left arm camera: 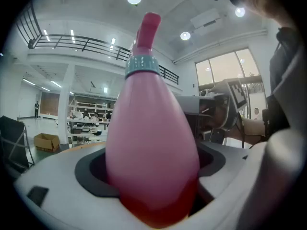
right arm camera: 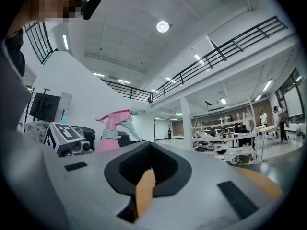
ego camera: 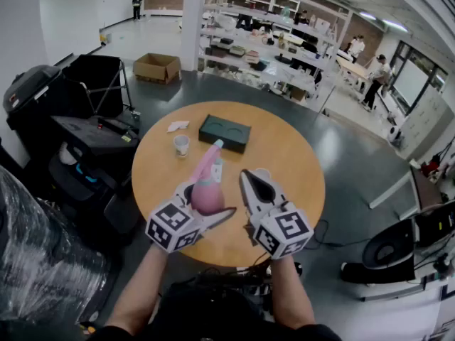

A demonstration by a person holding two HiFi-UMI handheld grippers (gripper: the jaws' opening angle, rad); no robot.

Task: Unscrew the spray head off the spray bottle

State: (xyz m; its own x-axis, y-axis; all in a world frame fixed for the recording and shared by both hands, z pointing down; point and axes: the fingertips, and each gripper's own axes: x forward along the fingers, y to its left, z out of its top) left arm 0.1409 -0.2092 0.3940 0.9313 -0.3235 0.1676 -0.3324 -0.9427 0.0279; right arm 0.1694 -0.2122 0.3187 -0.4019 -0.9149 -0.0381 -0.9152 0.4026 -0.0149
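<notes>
In the head view, the left gripper [ego camera: 208, 203] holds the fat bottom of a pink spray bottle [ego camera: 207, 190] over the near side of a round wooden table [ego camera: 284, 155]. The right gripper [ego camera: 254, 180] is just beside it. Farther back sit a dark box [ego camera: 225, 133], a small cup [ego camera: 182, 145] and a white scrap [ego camera: 178, 126], maybe paper. In the left gripper view, both jaws squeeze the bottle. In the right gripper view, the jaws are pressed together with nothing in them, and the bottle stands upright at the left with its spray head [right arm camera: 115, 119] on.
</notes>
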